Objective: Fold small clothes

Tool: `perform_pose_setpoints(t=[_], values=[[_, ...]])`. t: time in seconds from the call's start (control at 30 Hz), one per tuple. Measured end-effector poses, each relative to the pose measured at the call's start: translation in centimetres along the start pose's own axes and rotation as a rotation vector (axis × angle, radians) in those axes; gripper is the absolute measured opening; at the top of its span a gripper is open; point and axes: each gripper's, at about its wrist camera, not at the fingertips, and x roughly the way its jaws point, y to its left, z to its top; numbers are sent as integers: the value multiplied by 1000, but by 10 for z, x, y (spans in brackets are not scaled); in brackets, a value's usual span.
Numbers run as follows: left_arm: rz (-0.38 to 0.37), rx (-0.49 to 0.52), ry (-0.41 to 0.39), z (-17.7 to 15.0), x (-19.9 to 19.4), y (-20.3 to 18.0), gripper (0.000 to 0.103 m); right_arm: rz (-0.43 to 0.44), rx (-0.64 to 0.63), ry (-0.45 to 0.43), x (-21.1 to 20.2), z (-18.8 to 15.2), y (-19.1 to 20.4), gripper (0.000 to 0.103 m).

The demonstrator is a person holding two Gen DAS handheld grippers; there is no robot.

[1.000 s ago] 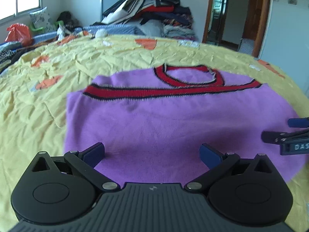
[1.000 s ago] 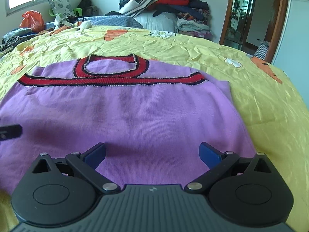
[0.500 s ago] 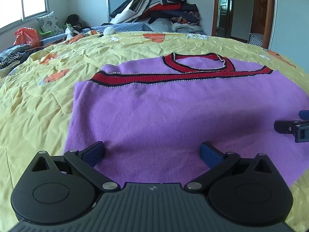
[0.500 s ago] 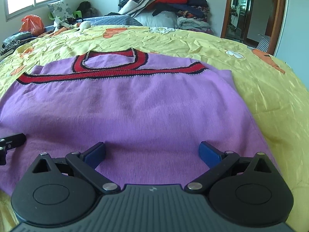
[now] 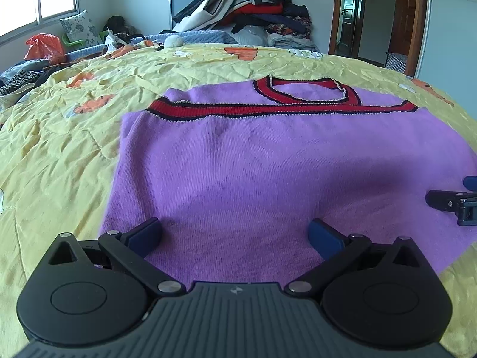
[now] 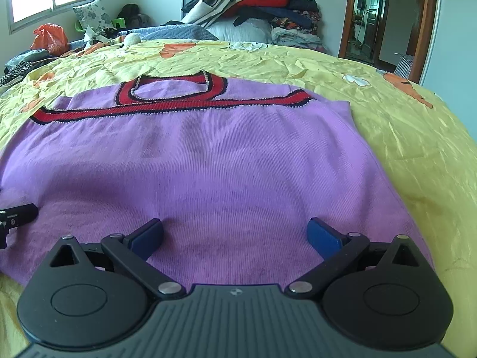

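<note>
Left gripper (image 5: 235, 232) at 6 o'clock, jaws spread wide, nothing between the blue pads (image 5: 146, 235); low over the near hem of the purple top (image 5: 253, 164). Right gripper (image 6: 235, 232) likewise at 6 o'clock in its own view, released, empty, over the same hem further right. Each seen from the other's camera: right one's tip at 3 o'clock in the left view, left one's tip at 9 o'clock in the right view.

Change against a second ago: both cameras lower and closer to the hem, left view swung so the top's left edge sits nearer centre; the grippers closer to each other. Jaw spread unchanged. Top itself unmoved, no fold made. Reads as approach to pinch the near hem at two points; fold not yet begun.

Top spread flat at 12 o'clock on the yellow bedspread (image 5: 59, 155), neck end away, red-and-black trim (image 5: 268, 109) across the far part.

Beyond, 12 o'clock: heap of clothes (image 5: 247, 9) against the wall. At 10 o'clock: orange bag (image 5: 44, 47), patterned pillow (image 5: 80, 28), window. At 2 o'clock: doorway.

Count: grippers two; tops on the spread one; heaps one; bags one; pillows one.
</note>
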Motion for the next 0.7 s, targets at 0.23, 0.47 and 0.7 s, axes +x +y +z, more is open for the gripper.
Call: perform_pose_setpoints(t=[0.23, 0.47, 0.7], values=[[-6, 1, 11, -3, -5, 1, 103, -1, 0, -11, -6, -7, -1, 103], [-47, -25, 41, 2, -11, 15, 103, 41, -25, 2, -21, -6, 10, 103], [-40, -37, 42, 14, -5, 28, 103, 71, -29, -8, -13, 1, 33, 103]])
